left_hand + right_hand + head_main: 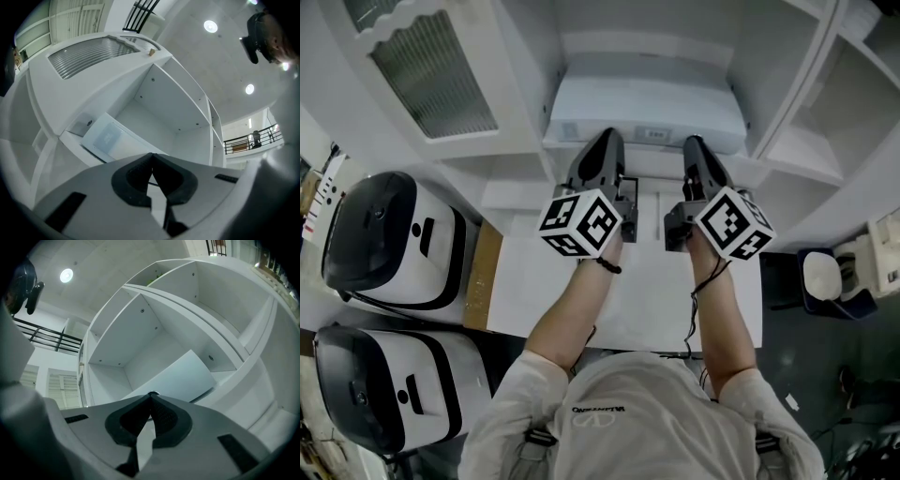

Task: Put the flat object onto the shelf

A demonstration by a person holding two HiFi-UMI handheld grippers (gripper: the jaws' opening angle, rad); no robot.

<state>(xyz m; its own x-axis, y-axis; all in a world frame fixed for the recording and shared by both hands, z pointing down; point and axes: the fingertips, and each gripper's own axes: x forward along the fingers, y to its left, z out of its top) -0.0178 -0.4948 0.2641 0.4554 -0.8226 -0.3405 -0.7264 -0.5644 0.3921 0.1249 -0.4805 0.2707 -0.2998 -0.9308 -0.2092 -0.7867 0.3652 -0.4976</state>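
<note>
The flat object (645,109) is a pale white slab lying inside the middle compartment of the white shelf (787,141). It also shows in the left gripper view as the flat object (108,138) and in the right gripper view as the flat object (180,375), resting on the compartment floor. My left gripper (607,137) and right gripper (694,142) point at the shelf side by side, just short of the slab's near edge. In their own views the left gripper (151,155) and right gripper (151,394) have jaws touching at the tips with nothing between them.
Two white and black rounded appliances (389,246) (380,386) stand at the left, with a brown cardboard piece (484,274) beside them. A cabinet door with a ribbed panel (431,73) hangs open at upper left. A white tabletop (628,300) lies under my arms. A dark bin (827,281) sits at right.
</note>
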